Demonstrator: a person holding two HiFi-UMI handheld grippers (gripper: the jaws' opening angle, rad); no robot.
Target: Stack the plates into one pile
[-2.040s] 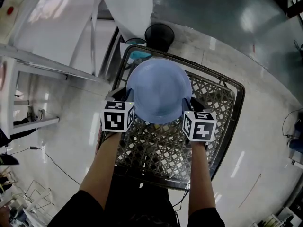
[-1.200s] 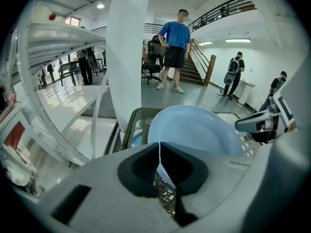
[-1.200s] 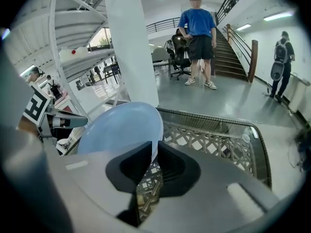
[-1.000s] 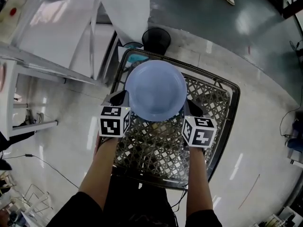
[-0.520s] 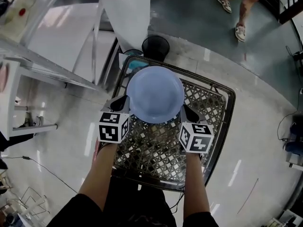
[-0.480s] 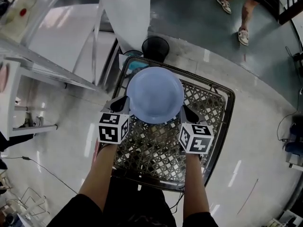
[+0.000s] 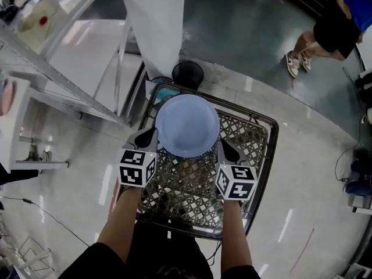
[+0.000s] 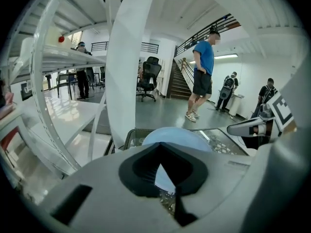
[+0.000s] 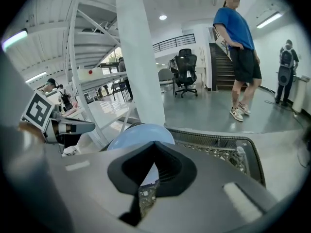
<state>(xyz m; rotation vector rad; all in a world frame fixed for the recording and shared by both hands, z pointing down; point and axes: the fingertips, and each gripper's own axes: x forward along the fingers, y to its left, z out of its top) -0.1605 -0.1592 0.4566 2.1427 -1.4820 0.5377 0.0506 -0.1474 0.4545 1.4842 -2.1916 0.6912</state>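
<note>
A light blue plate (image 7: 187,125) hangs level above a wire-mesh cart basket (image 7: 258,137), held by its rim from both sides. My left gripper (image 7: 153,136) is shut on the plate's left edge and my right gripper (image 7: 220,148) is shut on its right edge. In the left gripper view the plate (image 8: 180,136) lies just beyond the closed jaws, with the right gripper (image 8: 252,127) across from it. The right gripper view shows the plate (image 9: 141,132) in the same way. No other plate shows.
A white pillar (image 7: 154,22) and a black bin (image 7: 188,74) stand just beyond the cart. White shelving (image 7: 64,68) runs along the left. Something teal (image 7: 156,90) lies at the cart's far corner. A person (image 7: 325,34) walks at the upper right.
Both grippers have lifted the plate higher above the cart, still gripping it. A person has walked into view at the upper right.
</note>
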